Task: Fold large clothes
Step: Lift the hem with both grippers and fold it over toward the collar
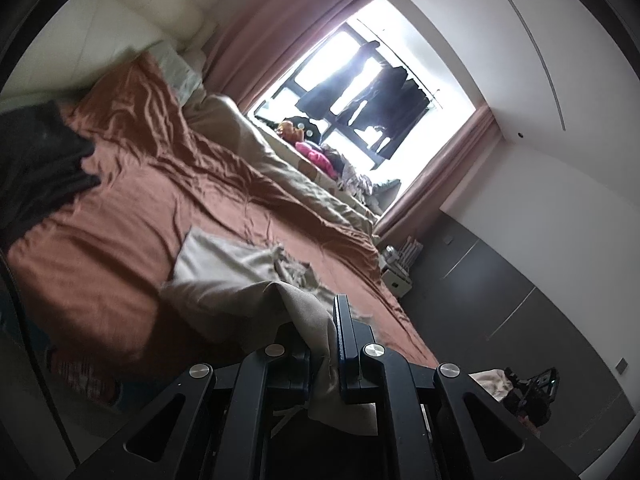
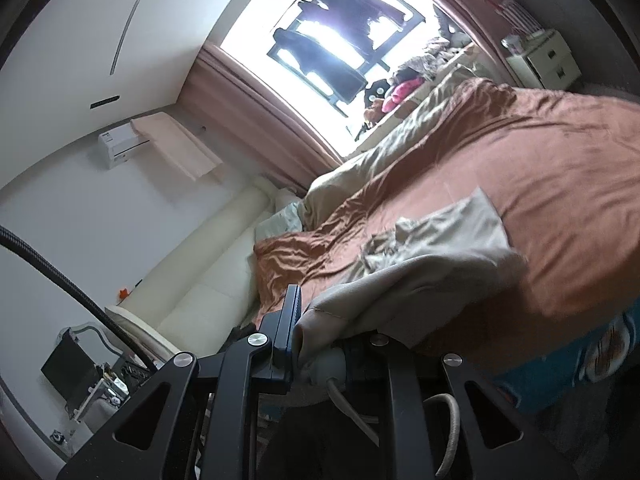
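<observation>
We have a beige garment spread partly across the rust-coloured bed, its near edge lifted toward us. It looks like a soft, fairly thick knit, limp and light enough to sag between two holds, and a pale drawstring hangs from it, so we judge it a hooded top. Corners or hems are the best places to take it, since the middle would only bunch. Our left tool is nearly closed, pinching a fold of the cloth between its fingers. Our right tool is likewise clamped on a bunched edge. Both tools point across the bed toward the window, tilted steeply, with the fabric draped between them.
</observation>
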A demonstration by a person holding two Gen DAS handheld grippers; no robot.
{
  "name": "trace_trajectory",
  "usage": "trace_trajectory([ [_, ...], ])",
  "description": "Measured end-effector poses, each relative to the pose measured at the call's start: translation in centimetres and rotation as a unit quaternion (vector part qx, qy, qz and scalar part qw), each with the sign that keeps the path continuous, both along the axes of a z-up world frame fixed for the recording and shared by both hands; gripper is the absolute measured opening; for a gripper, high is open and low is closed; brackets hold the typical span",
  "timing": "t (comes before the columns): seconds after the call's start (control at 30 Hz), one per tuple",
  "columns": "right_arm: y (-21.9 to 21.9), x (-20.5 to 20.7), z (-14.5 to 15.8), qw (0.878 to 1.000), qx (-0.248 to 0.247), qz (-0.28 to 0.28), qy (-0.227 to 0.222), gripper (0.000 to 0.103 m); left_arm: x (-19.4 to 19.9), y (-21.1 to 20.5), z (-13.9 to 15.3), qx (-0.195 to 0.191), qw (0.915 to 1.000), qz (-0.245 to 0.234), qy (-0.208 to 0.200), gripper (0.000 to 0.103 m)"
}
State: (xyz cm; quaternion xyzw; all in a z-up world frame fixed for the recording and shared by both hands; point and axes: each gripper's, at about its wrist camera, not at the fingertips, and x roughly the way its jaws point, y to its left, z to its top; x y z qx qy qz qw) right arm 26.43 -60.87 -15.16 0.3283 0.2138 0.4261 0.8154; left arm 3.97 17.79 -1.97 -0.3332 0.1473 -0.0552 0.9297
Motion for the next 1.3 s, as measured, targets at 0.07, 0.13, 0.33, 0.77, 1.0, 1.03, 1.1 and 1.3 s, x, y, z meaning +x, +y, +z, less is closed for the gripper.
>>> trace_trajectory([
  [0.07,0.6,1.9,1.0,1.0,-0.003,-0.001,-0.006,0.014,1.9,0.3,1.2,0.007,1.0,-0.002,-0.002,0.01],
  [0.13,1.3,4.0,2.0,1.0,-0.006,-0.005,-0.01,0.014,4.0,0.8,2.3,0.014,0.9999,-0.002,-0.002,0.01],
  [0.33,4.7,10.2,4.6,0.999,-0.03,-0.021,-0.019,0.014,11.6,2.9,4.5,0.026,0.9996,-0.001,0.009,0.01],
  [0.77,10.9,19.1,5.0,0.996,-0.078,-0.048,0.005,0.014,25.4,6.2,3.0,0.05,0.9964,0.004,0.068,0.01],
  [1.0,14.4,23.8,3.9,0.991,-0.103,-0.06,0.054,0.014,31.1,6.8,-0.5,0.065,0.991,0.004,0.117,0.01],
  [1.03,14.9,24.5,3.7,0.991,-0.106,-0.06,0.061,0.014,31.8,7.0,-1.1,0.066,0.9901,0.004,0.124,0.01],
  [1.1,15.9,25.4,3.2,0.989,-0.113,-0.06,0.073,0.014,33.0,7.1,-2.2,0.068,0.9882,0.005,0.137,0.01],
  [1.3,18.9,28.7,2.6,0.982,-0.137,-0.061,0.112,0.016,37.1,8.1,-7.2,0.063,0.9779,0.014,0.199,0.01],
])
